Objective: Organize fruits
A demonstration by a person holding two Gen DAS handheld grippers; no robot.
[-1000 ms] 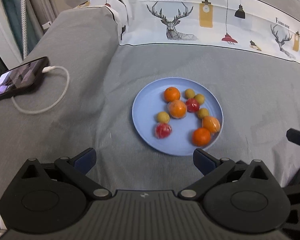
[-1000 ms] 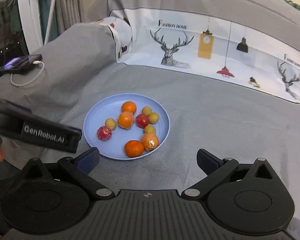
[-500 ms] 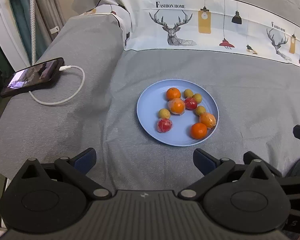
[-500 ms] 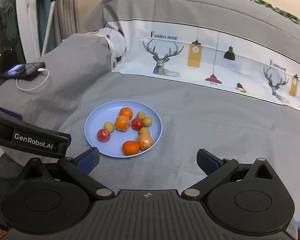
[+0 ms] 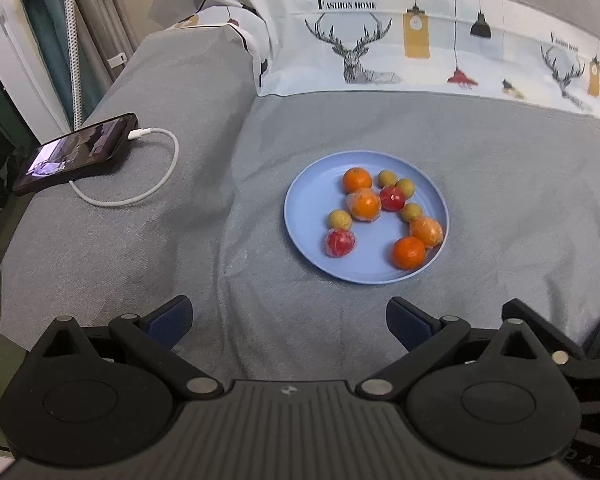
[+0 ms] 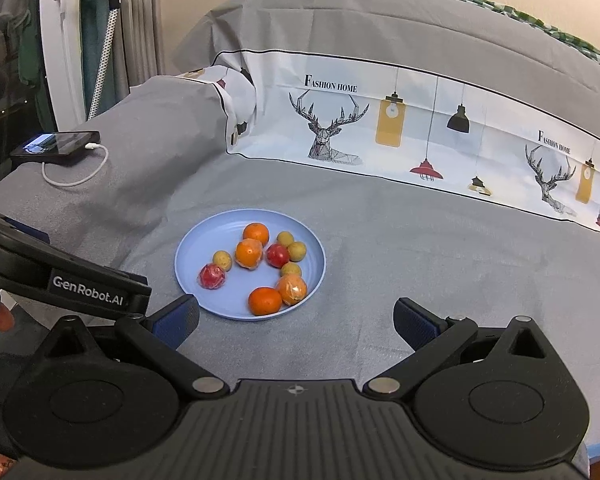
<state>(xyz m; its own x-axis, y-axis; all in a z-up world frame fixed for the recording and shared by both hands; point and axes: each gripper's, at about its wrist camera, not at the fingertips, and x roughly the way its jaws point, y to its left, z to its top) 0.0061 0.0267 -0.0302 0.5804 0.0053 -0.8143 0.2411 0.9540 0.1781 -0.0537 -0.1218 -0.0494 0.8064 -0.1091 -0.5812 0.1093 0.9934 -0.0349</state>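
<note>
A bed (image 5: 380, 128) under a grey cover carries everything here. Near its middle lies a blue plate (image 5: 308, 208) holding the fruits: four oranges (image 5: 357, 179), two red fruits (image 5: 340, 242) and four small yellow-green ones (image 5: 340, 219), scattered loosely. Towards the bed's left edge a phone (image 5: 76, 152) rests, with a white cable (image 5: 156, 184) plugged in. Both claws hang short of the plate, holding nothing: left claw (image 5: 288, 316) spread wide, right claw (image 6: 296, 314) likewise spread wide.
</note>
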